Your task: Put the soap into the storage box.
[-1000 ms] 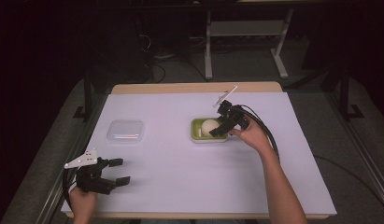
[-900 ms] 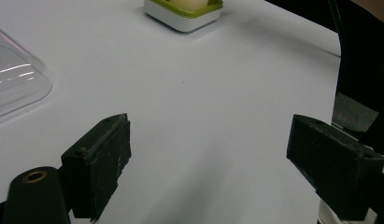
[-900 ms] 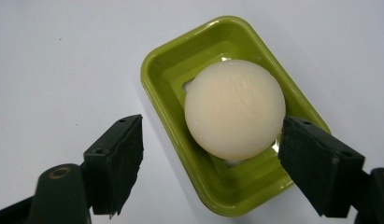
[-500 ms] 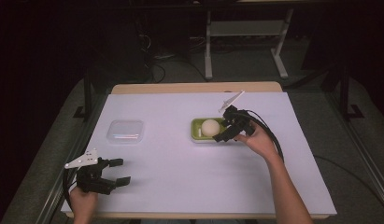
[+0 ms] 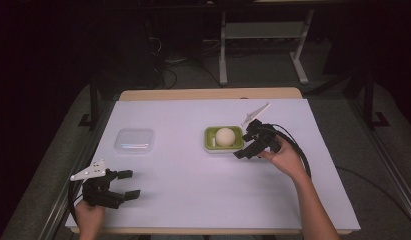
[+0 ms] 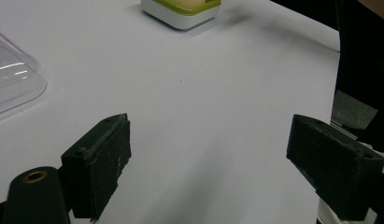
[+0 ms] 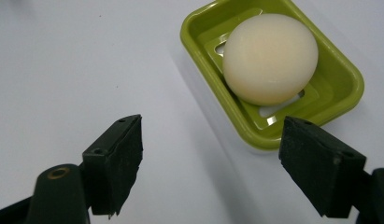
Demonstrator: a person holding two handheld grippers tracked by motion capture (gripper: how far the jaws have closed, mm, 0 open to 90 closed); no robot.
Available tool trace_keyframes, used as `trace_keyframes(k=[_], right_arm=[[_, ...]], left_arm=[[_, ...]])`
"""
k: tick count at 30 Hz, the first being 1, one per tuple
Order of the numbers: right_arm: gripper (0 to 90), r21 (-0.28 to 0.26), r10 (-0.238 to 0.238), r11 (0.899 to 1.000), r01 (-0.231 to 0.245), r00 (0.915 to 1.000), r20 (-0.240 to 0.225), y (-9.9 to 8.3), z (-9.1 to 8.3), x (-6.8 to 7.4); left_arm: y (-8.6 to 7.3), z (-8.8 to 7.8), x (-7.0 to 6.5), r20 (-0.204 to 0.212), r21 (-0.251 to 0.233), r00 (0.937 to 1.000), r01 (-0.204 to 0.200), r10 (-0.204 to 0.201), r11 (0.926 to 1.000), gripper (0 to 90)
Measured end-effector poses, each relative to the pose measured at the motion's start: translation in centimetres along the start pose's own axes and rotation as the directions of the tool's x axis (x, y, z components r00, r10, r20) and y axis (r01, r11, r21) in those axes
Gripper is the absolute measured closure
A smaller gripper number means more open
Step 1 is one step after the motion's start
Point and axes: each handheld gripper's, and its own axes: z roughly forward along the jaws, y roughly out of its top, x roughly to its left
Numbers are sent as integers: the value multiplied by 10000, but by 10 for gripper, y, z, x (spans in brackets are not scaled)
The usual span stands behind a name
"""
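Right gripper back beside soap.

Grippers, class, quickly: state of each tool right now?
Left tool: open, holding nothing, over bare table.
Right tool: open, holding nothing, beside the green soap dish with the soap in it.

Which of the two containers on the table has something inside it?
The green dish beside the right gripper: a pale round soap lies in it. The clear box further left looks empty.
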Motion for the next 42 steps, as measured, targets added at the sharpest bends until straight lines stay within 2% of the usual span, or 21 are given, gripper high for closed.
trace_keyframes(k=[4, 5, 6, 8, 9, 12, 16, 17, 19, 21, 23, 28, 31, 33, 34, 42], right_arm=[[213, -204, -109, 9997, 109, 9999, 34, -4, -5, 5], [213, -180, -61, 9998, 61, 10000, 2, -6, -5, 7], [212, -217, -214, 9995, 214, 9998, 31, -8, -5, 8], [208, -123, -77, 9999, 77, 10000, 23, -11, -6, 11], [205, -84, -246, 9997, 246, 9997, 8, -12, -6, 11], [216, -94, -260, 9996, 260, 9996, 61, -16, -9, 14], [216, -229, -200, 9995, 200, 9998, 23, -21, -12, 17], [216, -235, 26, 9997, -26, 10000, -4, -23, -12, 19], [207, -145, 100, 9998, -101, 9999, -68, -26, -12, 20], [212, -215, 52, 9998, -51, 10000, 4, -28, -12, 21], [210, -218, 18, 9998, -17, 10000, 7, -31, -13, 22], [192, -205, 152, 9997, -153, 9999, -29, -39, -14, 27], [201, -287, -7, 9996, 9, 10000, 84, -44, -16, 30], [201, -284, 107, 9995, -106, 9999, 24, -47, -17, 33], [201, -302, -17, 9995, 20, 10000, 92, -49, -17, 33], [196, -403, 256, 9989, -251, 9996, 113, -63, -19, 38]], left_arm=[[0, 0, 0, -19, -5, 10000, 16, -16, 10000, 131], [0, 0, 0, -20, 3, 10000, 15, -15, 10000, 132], [0, 0, 0, -24, 3, 10000, 13, -13, 10000, 132], [0, 0, 0, -31, -7, 10000, -10, 10, 10000, 132], [0, 0, 0, -33, -13, 10000, -5, 5, 10000, 132], [-1, 1, -1, -38, -57, 10000, -22, 22, 10000, 132], [-1, 1, 0, -46, -21, 9999, -95, 95, 10000, 132], [-1, 1, 0, -54, 2, 9999, -114, 114, 9999, 132], [-1, 1, 0, -67, 6, 9999, -117, 117, 9999, 132], [-1, 2, 0, -75, 52, 9998, -188, 188, 9998, 131], [-1, 2, -1, -88, 26, 10000, -33, 34, 10000, 131], [-1, 2, -1, -82, 90, 10000, -54, 55, 9999, 132], [-1, 3, -1, -82, 74, 10000, -18, 19, 10000, 132], [-1, 3, -1, -84, 86, 10000, -9, 10, 10000, 132], [-1, 3, -1, -82, 94, 10000, -1, 2, 10000, 132], [-1, 3, -1, -55, 106, 10000, -76, 77, 9999, 132]])
